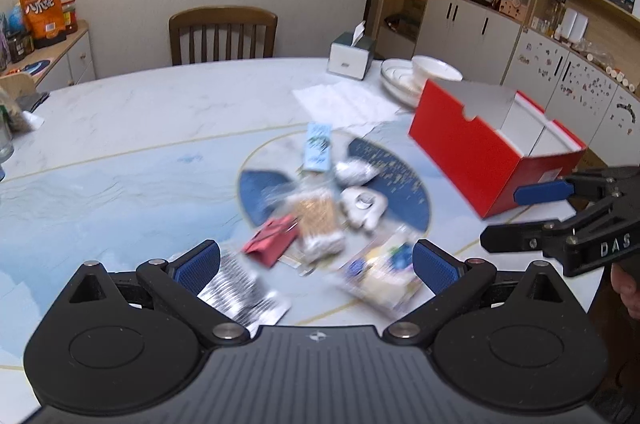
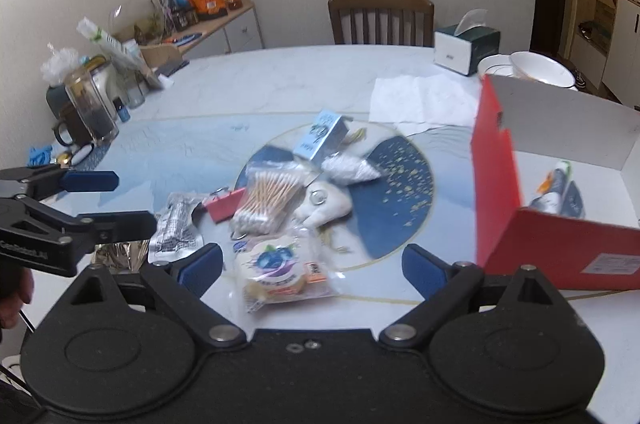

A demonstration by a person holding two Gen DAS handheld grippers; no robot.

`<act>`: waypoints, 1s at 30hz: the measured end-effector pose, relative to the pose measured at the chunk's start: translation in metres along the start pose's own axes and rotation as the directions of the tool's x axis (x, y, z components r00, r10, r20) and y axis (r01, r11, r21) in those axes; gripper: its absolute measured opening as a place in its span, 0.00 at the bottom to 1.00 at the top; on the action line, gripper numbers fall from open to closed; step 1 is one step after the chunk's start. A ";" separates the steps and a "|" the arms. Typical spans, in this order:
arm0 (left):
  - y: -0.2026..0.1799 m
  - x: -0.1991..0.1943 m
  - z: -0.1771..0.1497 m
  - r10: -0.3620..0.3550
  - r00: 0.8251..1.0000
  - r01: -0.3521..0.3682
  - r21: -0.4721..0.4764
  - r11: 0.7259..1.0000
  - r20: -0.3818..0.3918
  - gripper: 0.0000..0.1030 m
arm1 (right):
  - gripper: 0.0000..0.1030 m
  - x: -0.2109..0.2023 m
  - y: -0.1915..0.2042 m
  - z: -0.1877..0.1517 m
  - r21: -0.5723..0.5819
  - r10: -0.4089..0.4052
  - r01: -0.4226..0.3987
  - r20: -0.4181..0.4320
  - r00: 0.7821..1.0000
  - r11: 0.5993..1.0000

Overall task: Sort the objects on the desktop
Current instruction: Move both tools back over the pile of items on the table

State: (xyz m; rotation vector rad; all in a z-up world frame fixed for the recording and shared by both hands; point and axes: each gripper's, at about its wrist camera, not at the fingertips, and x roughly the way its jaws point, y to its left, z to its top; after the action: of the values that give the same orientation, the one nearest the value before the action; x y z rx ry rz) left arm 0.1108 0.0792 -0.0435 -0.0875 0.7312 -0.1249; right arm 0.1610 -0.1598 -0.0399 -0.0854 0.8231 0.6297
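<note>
Both the left gripper [image 1: 316, 264] and right gripper [image 2: 312, 266] hover with jaws spread wide and empty, seemingly ready to pick. Right of the pile stands the open red cardboard box [image 2: 500, 192], probably the sorting bin. The pile holds a clear bag of cotton swabs [image 2: 268, 198] and a small red binder clip [image 2: 222, 204].

On the table [image 2: 280, 84] before me a heap of small things lies at the middle: the bag of cotton swabs [image 2: 268, 200] in its centre, a small carton [image 2: 324, 136] behind it, a clip [image 2: 222, 204] to its left, a foil packet [image 2: 176, 228] further left, and a wrapped pastry [image 2: 276, 272] nearest me. My right claw [image 2: 312, 264] hangs over that pastry, jaws wide; my left claw [image 1: 316, 264] hangs beside it. The open box [image 2: 560, 236] stands right of the heap, with a tube [image 2: 554, 184] inside. A tissue box [image 2: 466, 48] and bowls [image 2: 536, 68] sit behind it, a chair [image 2: 380, 18] beyond the table.
</note>
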 end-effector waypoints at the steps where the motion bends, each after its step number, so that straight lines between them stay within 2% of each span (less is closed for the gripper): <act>1: 0.006 -0.001 -0.003 0.000 1.000 0.000 0.005 1.000 -0.007 1.00 | 0.94 0.004 0.004 0.000 -0.003 -0.003 0.003 -0.007 1.000 1.000; 9: 0.055 -0.002 -0.024 0.019 0.999 -0.017 0.038 0.999 -0.047 1.00 | 0.99 0.033 0.029 -0.003 -0.046 -0.016 0.014 -0.038 0.999 0.999; 14: 0.080 0.009 -0.036 0.009 0.993 -0.002 0.063 0.998 -0.114 1.00 | 0.99 0.049 0.040 -0.002 -0.089 -0.008 0.003 -0.058 0.998 0.996; 22: 0.096 0.025 -0.049 -0.001 0.986 0.018 0.102 0.995 -0.165 1.00 | 0.99 0.071 0.043 -0.004 -0.126 -0.027 0.015 -0.099 0.995 0.992; 30: 0.102 0.036 -0.055 -0.005 0.985 0.024 0.109 0.994 -0.175 1.00 | 0.99 0.092 0.042 -0.009 -0.147 -0.047 0.025 -0.152 0.987 0.989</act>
State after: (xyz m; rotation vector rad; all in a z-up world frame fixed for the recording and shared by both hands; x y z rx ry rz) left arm 0.1087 0.1729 -0.1210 0.0249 0.8968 -0.1886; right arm 0.1791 -0.0829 -0.1041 -0.2833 0.9230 0.6537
